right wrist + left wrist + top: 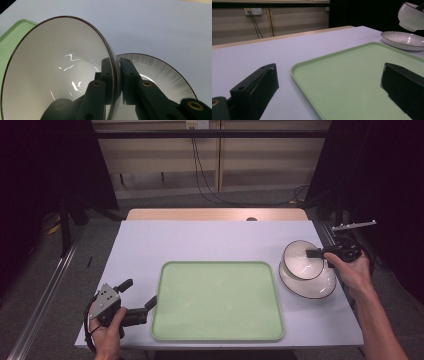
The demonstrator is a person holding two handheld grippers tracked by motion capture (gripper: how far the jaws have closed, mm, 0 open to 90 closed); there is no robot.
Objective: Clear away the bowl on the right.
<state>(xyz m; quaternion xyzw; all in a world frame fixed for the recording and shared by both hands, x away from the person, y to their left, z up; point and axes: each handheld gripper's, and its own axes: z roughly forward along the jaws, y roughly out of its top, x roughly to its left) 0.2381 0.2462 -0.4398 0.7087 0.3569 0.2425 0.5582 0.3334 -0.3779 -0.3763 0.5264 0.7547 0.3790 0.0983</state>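
Right gripper (117,75) is clamped on the bowl (302,259) rim, lifted over the plate (320,287); left gripper (136,296) gapes beside the tray (218,332), so next I'd guess bowl onto tray

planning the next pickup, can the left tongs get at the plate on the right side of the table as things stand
Probably not easily. The left tongs sit open at the near left corner, and the plate lies past the whole green tray. The right tongs also hold the bowl just above the plate.
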